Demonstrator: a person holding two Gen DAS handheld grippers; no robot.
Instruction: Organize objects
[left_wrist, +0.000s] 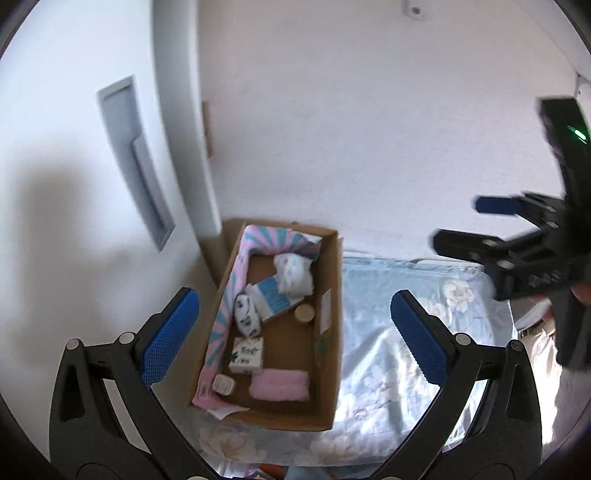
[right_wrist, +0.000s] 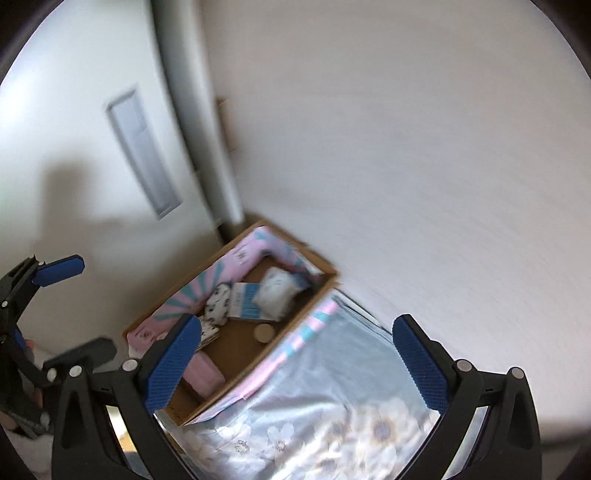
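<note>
Both grippers' jaws spread, empty; cardboard box (left_wrist: 328, 332) contents blurred.

You see the open cardboard box (left_wrist: 328, 347) on the floral bed sheet, pink-teal cloth (left_wrist: 236, 280) along its left & far walls. Inside: white pouch (left_wrist: 293, 274), black-white patterned roll (left_wrist: 246, 313), small round tin (left_wrist: 304, 314), lettered white cube (left_wrist: 246, 355), folded pink towel (left_wrist: 279, 384).

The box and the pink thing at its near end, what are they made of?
The box looks like plain brown cardboard: matte, with thin folded walls and raw edges. The pink thing seems to be soft cloth, maybe a folded towel, since its surface looks fuzzy and its edges rounded; blur leaves that open.
</note>
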